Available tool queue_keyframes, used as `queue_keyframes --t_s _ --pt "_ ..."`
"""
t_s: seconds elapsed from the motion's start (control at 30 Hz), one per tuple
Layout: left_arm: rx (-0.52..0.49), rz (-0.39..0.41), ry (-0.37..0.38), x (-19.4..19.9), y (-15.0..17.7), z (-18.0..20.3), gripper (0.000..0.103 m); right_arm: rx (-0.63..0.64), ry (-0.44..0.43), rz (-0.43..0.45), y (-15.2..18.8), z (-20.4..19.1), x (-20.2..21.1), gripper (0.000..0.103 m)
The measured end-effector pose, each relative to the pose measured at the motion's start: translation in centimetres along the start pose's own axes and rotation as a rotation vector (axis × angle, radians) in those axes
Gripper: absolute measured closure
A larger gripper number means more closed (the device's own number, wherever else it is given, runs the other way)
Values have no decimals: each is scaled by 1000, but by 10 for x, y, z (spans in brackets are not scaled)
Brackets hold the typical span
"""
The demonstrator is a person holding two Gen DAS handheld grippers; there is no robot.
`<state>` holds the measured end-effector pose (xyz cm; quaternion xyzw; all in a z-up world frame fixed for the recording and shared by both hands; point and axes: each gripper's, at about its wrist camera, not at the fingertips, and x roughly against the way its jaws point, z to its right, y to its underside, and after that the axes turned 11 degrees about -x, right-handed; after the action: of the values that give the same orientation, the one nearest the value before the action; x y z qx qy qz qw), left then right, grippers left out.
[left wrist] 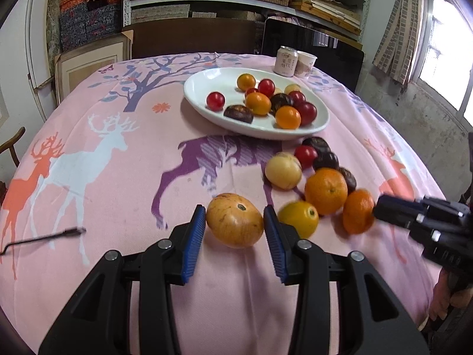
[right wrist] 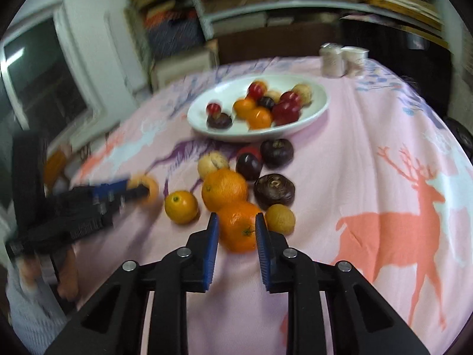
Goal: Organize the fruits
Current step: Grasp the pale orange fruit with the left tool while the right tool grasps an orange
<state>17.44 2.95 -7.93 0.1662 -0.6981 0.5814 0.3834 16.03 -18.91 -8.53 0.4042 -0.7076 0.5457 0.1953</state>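
Blue ribbed pads of the left gripper (left wrist: pixel 234 222) stand on either side of a yellow-orange fruit with brown streaks (left wrist: pixel 235 220), its jaws drawn in close to the fruit's flanks, though a thin gap shows at each pad and I cannot tell whether they press on it. The right gripper (right wrist: pixel 236 229) has its pads closed against the sides of a mandarin (right wrist: pixel 239 226) that sits on the pink deer-print tablecloth (left wrist: pixel 118 177). Just beside that mandarin lie a larger orange (right wrist: pixel 224 189), a small yellow citrus (right wrist: pixel 181 207), a pale tan fruit (right wrist: pixel 280 219) and three dark purple-brown fruits (right wrist: pixel 274 190), all in a loose cluster. Beyond the cluster a white oval dish (left wrist: pixel 201 88) holds red, orange and dark fruits. At the far edge of the table stand a can (left wrist: pixel 285 60) and a paper cup (left wrist: pixel 306 63), touching each other.
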Motion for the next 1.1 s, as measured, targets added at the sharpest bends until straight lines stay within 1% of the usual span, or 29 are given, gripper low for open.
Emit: queue_keyframes --t_s 0.03,0.1,0.13,0.17,0.23,0.3,0.37,0.43,0.53,0.6,0.7,0.77,0.9,0.93,1.0,1.03,1.07,1.1 --pt "-1 -4 -4 -2 -3 0 63 21 16 6 0 -3 -1 76" --pt "-15 -5 11 -3 -4 2 63 44 18 4 4 -7 -2 67" --pt "-31 -8 13 -4 -2 5 63 55 19 3 7 -8 -3 57" --pt "-34 -11 10 -5 -1 6 63 55 37 10 9 -8 -5 53" --pt "-28 -17 20 -7 4 6 64 34 42 17 10 -4 -10 53" --pt "-24 -15 23 -9 5 7 64 3 31 2 7 2 -17 52" --pt "-19 -12 29 -8 5 6 64 4 26 10 5 1 -18 53" --pt "-16 -12 31 -9 5 6 64 14 28 11 5 -1 -20 59" --pt "-16 -10 31 -9 4 5 65 32 34 25 8 -3 -18 60" --pt "-19 -4 25 -7 1 5 67 21 21 34 9 -2 -15 60" --pt "-22 16 21 -2 -15 1 67 -10 -5 57 4 4 -6 60" --pt "-26 32 12 -2 -32 -1 67 -30 -23 69 -4 9 0 60" --pt "-40 47 9 -7 -61 0 67 -62 -37 113 -32 18 7 60" --pt "-32 42 -2 -8 -65 -2 67 -73 -50 120 -41 20 7 60" --pt "-14 27 -1 -1 -61 -9 67 -89 -67 136 -52 22 8 60" --pt "-13 22 0 7 -52 -14 67 -93 -77 137 -55 22 8 60" --pt "-17 23 -16 16 -40 -18 66 -89 -94 134 -56 21 7 60" --pt "-28 13 -40 23 -28 -21 62 -86 -98 131 -56 20 6 60"
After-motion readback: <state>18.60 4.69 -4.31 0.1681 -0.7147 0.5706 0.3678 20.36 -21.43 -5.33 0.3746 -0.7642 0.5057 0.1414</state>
